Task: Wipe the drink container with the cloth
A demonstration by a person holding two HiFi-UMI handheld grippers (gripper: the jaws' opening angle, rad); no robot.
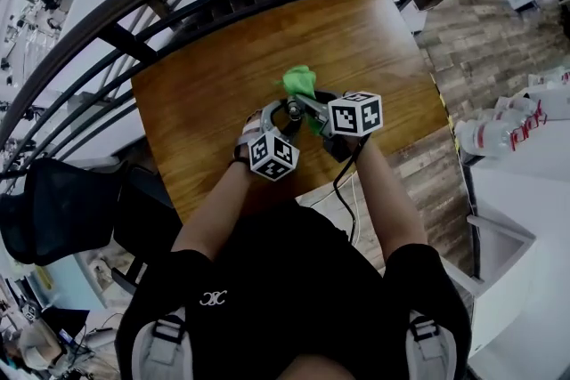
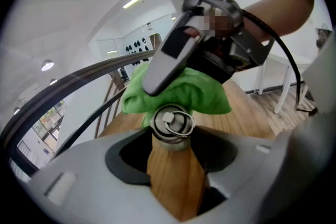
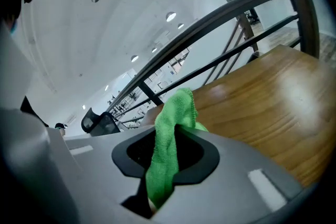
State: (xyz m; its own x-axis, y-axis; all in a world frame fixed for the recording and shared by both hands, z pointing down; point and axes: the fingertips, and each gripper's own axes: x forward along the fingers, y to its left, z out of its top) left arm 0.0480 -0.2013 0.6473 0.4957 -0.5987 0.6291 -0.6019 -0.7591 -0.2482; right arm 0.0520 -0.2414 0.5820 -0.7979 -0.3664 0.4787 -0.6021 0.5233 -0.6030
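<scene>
The drink container (image 2: pixel 174 178) has a wood-grained body and a metal cap (image 2: pixel 171 124) with a ring. It stands between the jaws of my left gripper (image 2: pixel 172 157), which is shut on its body. In the head view the cap (image 1: pixel 293 109) shows just ahead of the left gripper (image 1: pixel 278 118), above the wooden table (image 1: pixel 205 102). My right gripper (image 3: pixel 165 162) is shut on a green cloth (image 3: pixel 169 144) that hangs out past its jaws. The right gripper (image 2: pixel 173 55) holds the cloth (image 2: pixel 205 94) against the far side of the cap. From above the cloth (image 1: pixel 300 83) bunches beyond both grippers.
A black curved railing (image 1: pixel 178 4) runs along the table's far and left edges. A black chair (image 1: pixel 53 209) stands at the left. Several plastic bottles (image 1: pixel 499 133) lie on a white surface at the right. A cable (image 1: pixel 343 191) hangs from the right gripper.
</scene>
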